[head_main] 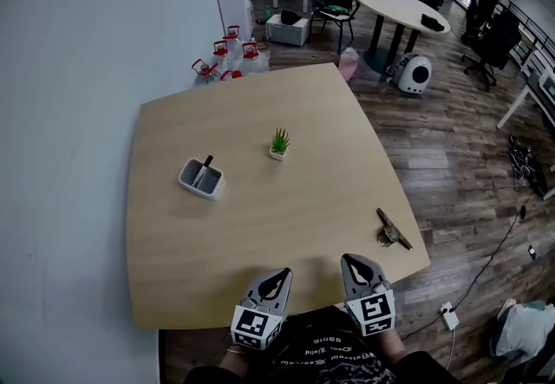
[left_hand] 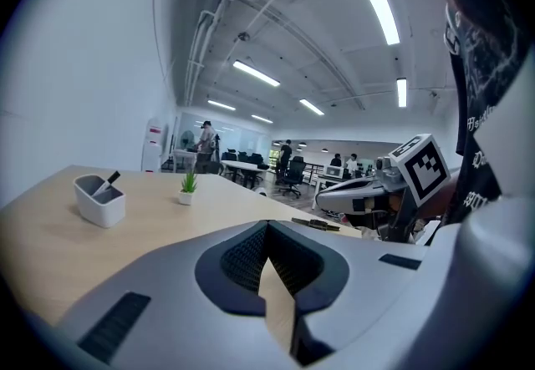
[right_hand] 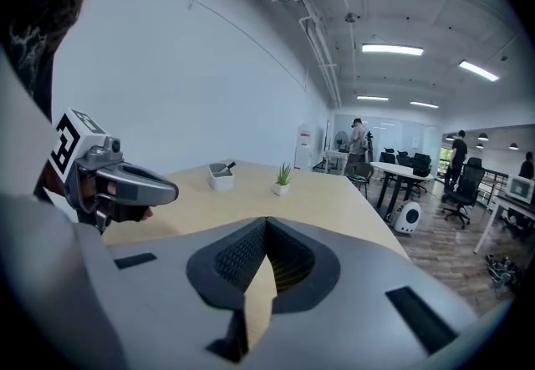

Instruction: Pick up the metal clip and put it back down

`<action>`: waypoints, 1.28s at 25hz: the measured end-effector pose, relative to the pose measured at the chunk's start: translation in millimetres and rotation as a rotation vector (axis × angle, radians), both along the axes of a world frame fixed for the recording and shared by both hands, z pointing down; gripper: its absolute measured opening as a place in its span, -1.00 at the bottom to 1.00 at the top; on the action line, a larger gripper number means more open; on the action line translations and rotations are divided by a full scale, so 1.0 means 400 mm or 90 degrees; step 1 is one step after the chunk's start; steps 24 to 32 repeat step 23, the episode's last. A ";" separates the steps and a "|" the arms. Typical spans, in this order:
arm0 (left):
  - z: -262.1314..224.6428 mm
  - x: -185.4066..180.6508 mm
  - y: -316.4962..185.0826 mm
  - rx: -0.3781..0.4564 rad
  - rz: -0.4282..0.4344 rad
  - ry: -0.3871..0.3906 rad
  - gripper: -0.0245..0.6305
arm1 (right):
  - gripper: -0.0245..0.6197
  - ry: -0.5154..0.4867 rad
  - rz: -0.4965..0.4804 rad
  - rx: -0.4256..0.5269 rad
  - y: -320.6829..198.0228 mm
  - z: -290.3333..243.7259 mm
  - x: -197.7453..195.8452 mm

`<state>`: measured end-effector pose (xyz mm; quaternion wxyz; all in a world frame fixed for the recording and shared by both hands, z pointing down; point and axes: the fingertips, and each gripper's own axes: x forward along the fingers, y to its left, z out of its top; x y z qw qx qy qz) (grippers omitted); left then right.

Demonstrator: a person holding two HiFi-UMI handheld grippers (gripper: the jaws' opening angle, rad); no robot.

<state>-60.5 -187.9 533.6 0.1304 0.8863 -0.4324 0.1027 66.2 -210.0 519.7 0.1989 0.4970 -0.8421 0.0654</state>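
Observation:
The metal clip (head_main: 392, 231) lies flat on the wooden table (head_main: 260, 200) near its front right corner; in the left gripper view the metal clip (left_hand: 316, 225) shows as a thin dark bar on the tabletop. My left gripper (head_main: 279, 272) hovers over the table's front edge, shut with nothing between its jaws. Beside it, my right gripper (head_main: 350, 259) is also shut and empty, a short way left of the clip. In each gripper view the jaws [no point] meet with nothing held.
A white pen holder (head_main: 201, 177) with a dark pen stands left of centre. A small potted plant (head_main: 279, 144) sits mid-table. Water jugs (head_main: 230, 57) stand on the floor behind the table, and a round table (head_main: 401, 8) with chairs is farther back.

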 end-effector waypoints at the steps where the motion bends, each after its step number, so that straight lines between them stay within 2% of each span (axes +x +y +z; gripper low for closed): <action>1: 0.000 0.002 -0.001 0.000 0.000 0.001 -0.90 | -0.88 -0.004 0.001 -0.001 -0.001 0.000 0.002; 8: 0.015 0.010 -0.010 -0.009 -0.009 -0.003 -0.90 | -0.89 0.057 -0.004 0.012 -0.008 0.010 0.014; 32: 0.014 0.039 -0.022 -0.005 0.010 -0.007 -0.90 | -0.88 0.059 -0.014 0.015 -0.017 0.007 0.025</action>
